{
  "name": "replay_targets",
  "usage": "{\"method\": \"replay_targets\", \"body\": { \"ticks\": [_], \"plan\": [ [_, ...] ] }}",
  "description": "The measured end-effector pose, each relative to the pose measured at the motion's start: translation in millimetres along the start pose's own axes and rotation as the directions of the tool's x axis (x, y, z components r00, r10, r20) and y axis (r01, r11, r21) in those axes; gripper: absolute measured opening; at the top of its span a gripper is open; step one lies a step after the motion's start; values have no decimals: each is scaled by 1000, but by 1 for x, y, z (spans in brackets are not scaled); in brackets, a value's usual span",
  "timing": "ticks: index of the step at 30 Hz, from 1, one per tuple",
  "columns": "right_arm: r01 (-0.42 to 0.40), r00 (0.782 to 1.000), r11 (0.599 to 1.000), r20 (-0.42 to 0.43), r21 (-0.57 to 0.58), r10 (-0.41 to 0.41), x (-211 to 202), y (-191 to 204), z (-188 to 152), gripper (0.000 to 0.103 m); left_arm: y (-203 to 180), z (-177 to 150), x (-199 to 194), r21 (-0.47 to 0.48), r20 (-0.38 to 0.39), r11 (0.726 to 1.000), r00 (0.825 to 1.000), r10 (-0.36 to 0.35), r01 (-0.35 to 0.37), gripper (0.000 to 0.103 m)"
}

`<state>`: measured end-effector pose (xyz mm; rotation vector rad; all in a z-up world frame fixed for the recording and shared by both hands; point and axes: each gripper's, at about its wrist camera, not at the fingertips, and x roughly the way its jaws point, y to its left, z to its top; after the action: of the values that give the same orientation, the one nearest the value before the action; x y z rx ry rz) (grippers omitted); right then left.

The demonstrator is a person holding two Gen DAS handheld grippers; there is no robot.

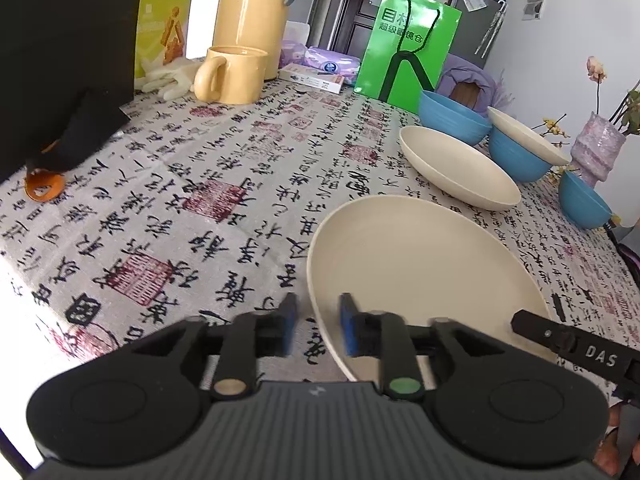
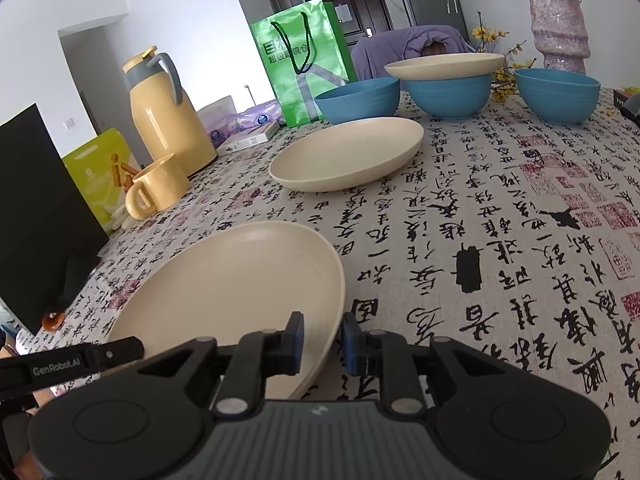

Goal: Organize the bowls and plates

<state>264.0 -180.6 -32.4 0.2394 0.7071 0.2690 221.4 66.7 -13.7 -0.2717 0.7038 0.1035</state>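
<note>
While both claws straddle opposite rims of the near cream plate (image 1: 420,272) on the tabletop (image 1: 180,208), the left claw (image 1: 318,330) and right claw (image 2: 322,344) stand slightly parted, pads off the rim, gripping nothing. Back straight out without nudging it. Beyond lies a second empty plate (image 2: 348,154); farther, blue bowls (image 2: 358,98), one carrying a third plate (image 2: 444,66).
</note>
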Motion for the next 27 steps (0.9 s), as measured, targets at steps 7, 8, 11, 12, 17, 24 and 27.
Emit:
{"method": "replay_targets", "body": {
  "ticks": [7, 8, 11, 12, 17, 24, 27],
  "plan": [
    [32, 997, 998, 75, -52, -28, -22, 3, 5, 57, -1, 8, -22, 29, 61, 1000, 998, 6, -7, 61],
    [39, 995, 997, 90, -63, -34, -27, 4, 6, 61, -3, 9, -27, 40, 76, 999, 997, 6, -9, 66],
    [56, 989, 994, 142, -93, -43, -46, 4, 8, 70, -11, 7, -45, 88, 137, 996, 991, 9, -22, 80],
    [64, 986, 993, 160, -104, -46, -53, 4, 8, 73, -14, 7, -50, 101, 154, 995, 988, 8, -23, 83],
    [122, 968, 977, 241, -177, -77, -89, 2, 2, 86, -28, -3, -71, 148, 204, 989, 979, -8, -23, 100],
    [225, 934, 934, 335, -278, -125, -137, -4, -22, 97, -41, -28, -95, 218, 230, 976, 973, -28, -23, 103],
    [230, 928, 943, 346, -239, -138, -156, -15, -32, 97, -43, -45, -103, 225, 221, 974, 974, -48, -3, 103]
  ]
}}
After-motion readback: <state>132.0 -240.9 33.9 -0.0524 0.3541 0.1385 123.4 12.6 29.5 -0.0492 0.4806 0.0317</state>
